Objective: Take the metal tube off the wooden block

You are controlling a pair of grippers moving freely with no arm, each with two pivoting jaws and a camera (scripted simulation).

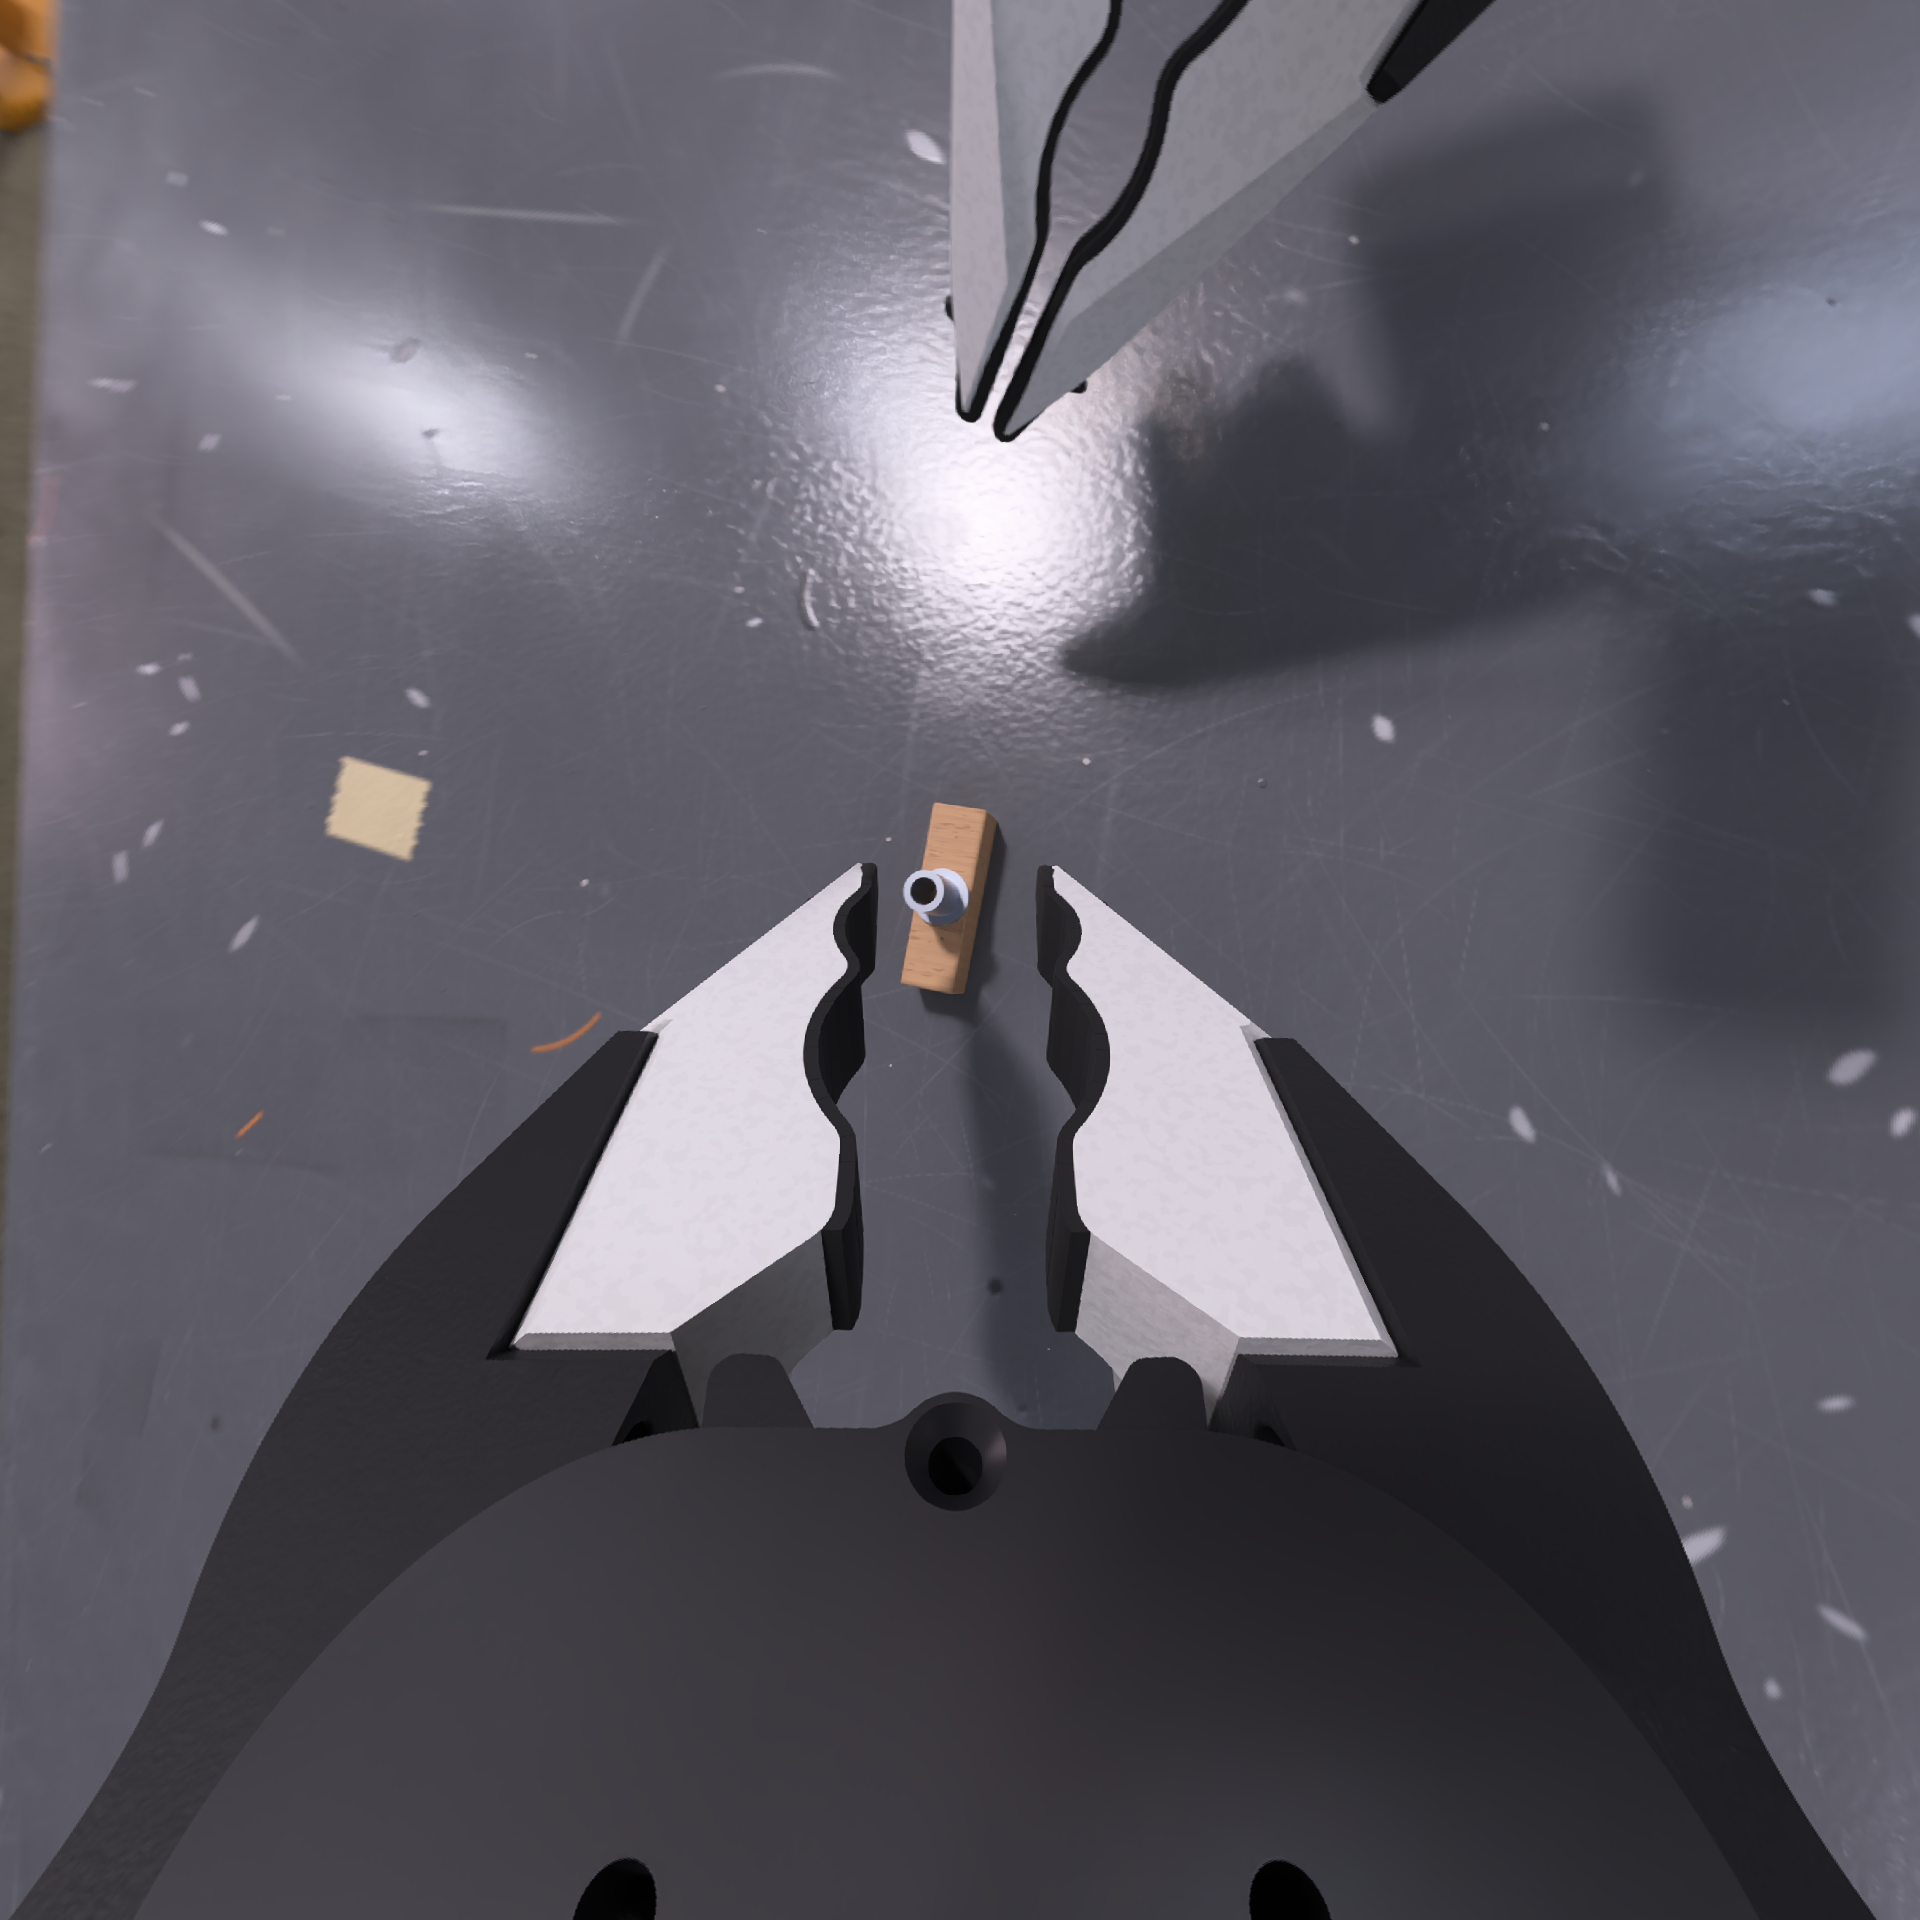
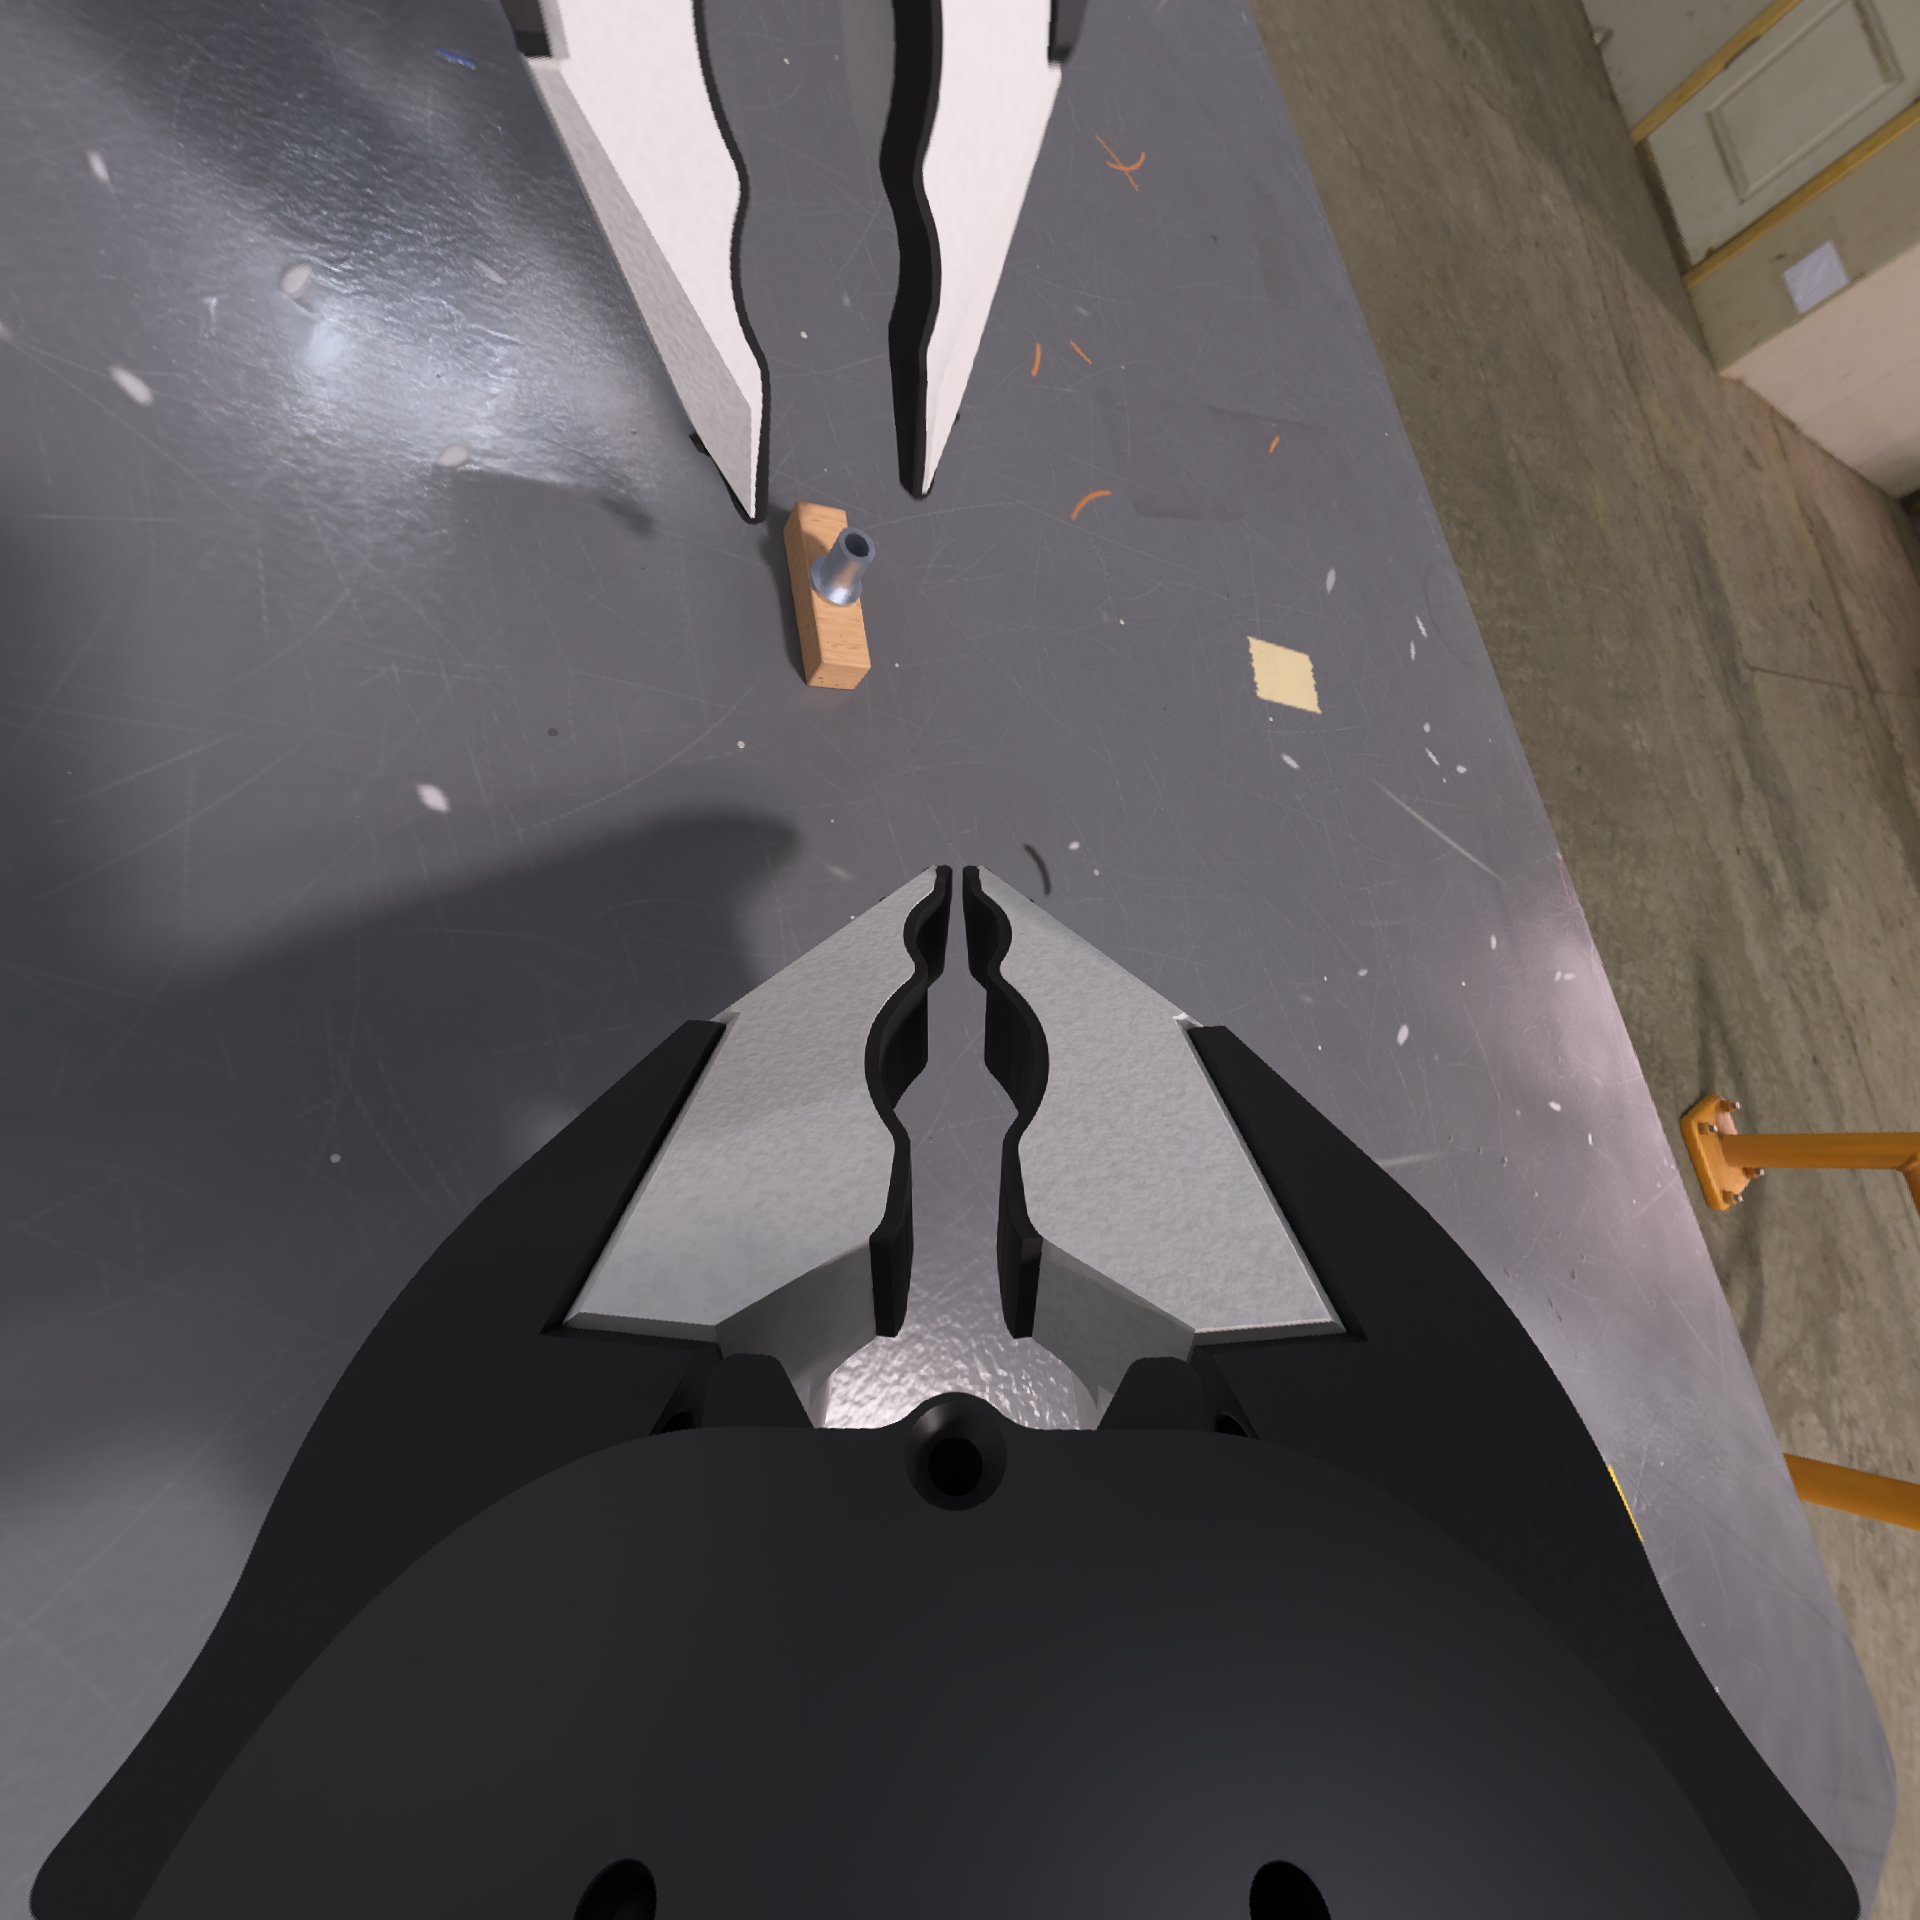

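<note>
Scratched grey tabletop [image 2: 416, 644] under glare — concrete floor [image 2: 1558, 520], pale cabinet [image 2: 1787, 156] beyond.

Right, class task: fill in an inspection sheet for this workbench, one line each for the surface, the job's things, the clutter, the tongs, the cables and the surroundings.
Surface: grey bench, scratched, with pale flecks and glare patches.
Job's things: block lying flat; tube upright on it, open end up, not yet taken off.
Clutter: tan square on the bench; orange curls near it.
Tongs: left tongs open, above the block and tube, touching neither; right tongs nearly closed, empty, well short of the block.
Cables: nothing seen.
Surroundings: rough floor beside the bench; orange frame; pale cabinets.
</note>
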